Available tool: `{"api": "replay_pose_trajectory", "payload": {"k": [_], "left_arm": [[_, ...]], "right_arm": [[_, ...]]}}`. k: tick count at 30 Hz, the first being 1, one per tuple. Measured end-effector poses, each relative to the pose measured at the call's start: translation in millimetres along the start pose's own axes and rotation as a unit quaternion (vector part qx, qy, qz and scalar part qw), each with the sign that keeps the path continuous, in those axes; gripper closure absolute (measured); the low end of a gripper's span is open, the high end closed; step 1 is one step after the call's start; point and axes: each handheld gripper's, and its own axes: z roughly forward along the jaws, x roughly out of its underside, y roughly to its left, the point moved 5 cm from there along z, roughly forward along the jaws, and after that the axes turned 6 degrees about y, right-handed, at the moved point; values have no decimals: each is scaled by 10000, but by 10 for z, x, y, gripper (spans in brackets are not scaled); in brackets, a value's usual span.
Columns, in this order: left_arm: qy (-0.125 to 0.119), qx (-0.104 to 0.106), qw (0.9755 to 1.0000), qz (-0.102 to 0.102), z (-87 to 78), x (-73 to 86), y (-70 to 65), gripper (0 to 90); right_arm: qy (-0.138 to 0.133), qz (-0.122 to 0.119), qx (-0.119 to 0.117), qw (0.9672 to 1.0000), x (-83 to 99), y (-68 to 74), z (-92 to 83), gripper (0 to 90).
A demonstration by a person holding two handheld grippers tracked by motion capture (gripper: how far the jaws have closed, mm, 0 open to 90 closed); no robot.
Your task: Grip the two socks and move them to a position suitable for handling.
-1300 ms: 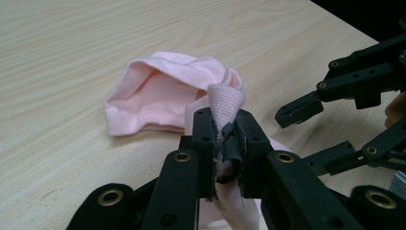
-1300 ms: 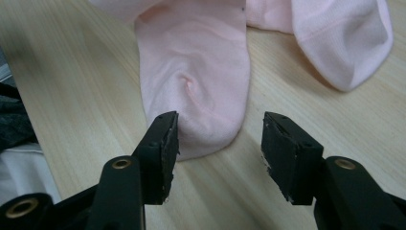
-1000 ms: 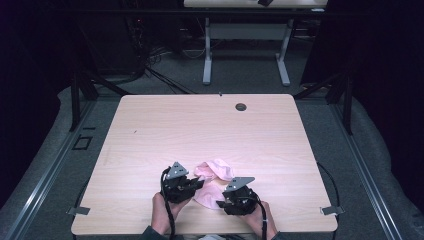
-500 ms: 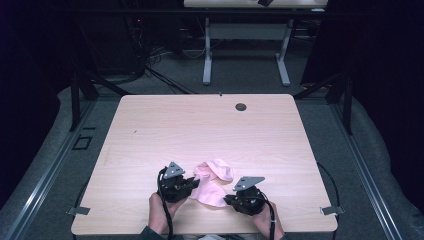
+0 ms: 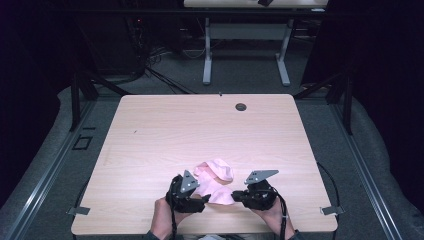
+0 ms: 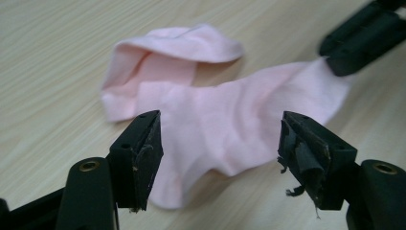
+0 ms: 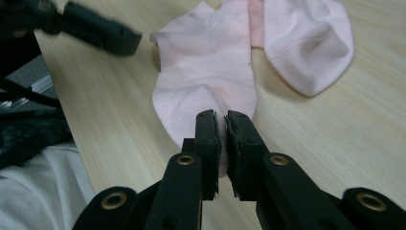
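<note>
A: Where is the pink sock (image 5: 215,181) in relation to the jaws?

B: It lies on the wooden table (image 5: 165,135) between the two tools. The right gripper (image 7: 221,125) has its jaws pressed together on one end of the sock, a thin fold of fabric pinched between the pads. The left gripper (image 6: 218,143) has its jaws spread; they have just been opening, and the sock's middle lies beyond and between them, touched by neither pad.

A: How do you expect it to handle?

B: Light, soft and limp, I judge. It wrinkles and folds over itself at the far end from the right jaws, so it will sag and trail from any single hold. Not fragile, and hardly slippery against those rough pads.

A: Where would you take hold?

B: At an edge or end, where the cloth is thin enough to pinch. For the left jaws, the near hem just ahead of them looks best.

A: Any brand or writing?

B: None that I can read on the sock or the table.
</note>
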Motion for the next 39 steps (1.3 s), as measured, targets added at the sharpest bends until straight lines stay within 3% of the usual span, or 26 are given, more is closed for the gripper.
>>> {"api": "replay_pose_trajectory", "payload": {"k": [2, 5, 8, 10, 13, 14, 15, 16, 17, 23, 29, 34, 39], "left_arm": [[7, 149, 9996, 225, 33, -62, -129, 311], [154, 176, 9982, 556, 135, -146, -276, 326], [281, 248, 9960, 805, 235, -226, -358, 396], [286, 230, 9963, 781, 259, -243, -365, 434], [292, 387, 9959, 769, 308, -277, -363, 592], [266, 359, 9962, 743, 320, -289, -355, 693], [282, 402, 9961, 736, 322, -299, -345, 693], [193, 420, 9970, 620, 321, -325, -310, 800], [193, 420, 9970, 620, 321, -325, -310, 840], [-85, 564, 9983, 113, 218, -458, -159, 863], [-466, 596, 9969, -227, 60, -659, -62, 863], [-725, 545, 9951, -405, -24, -810, -28, 863], [-895, 578, 9923, -634, -42, -907, -30, 863]], "right_arm": [[-31, 70, -26, 10000, -39, -6, -32, 832], [-107, 102, -88, 9999, -115, -5, -102, 836], [-252, 141, -106, 9995, -185, -14, -167, 846], [-271, 156, -127, 9994, -196, -19, -181, 847], [-352, 195, -163, 9991, -213, -30, -201, 851], [-396, 205, -180, 9988, -220, -35, -207, 850], [-396, 205, -180, 9988, -220, -35, -207, 850], [-441, 226, -152, 9987, -222, -43, -218, 834], [-441, 226, -152, 9987, -222, -43, -218, 834], [-689, 336, 68, 9970, -176, -101, -308, 627], [-746, 508, 160, 9958, -59, -124, -313, 493], [-854, 431, 179, 9953, -77, 74, -155, 290], [-814, 431, 267, 9954, -134, 162, 30, 250]]}}
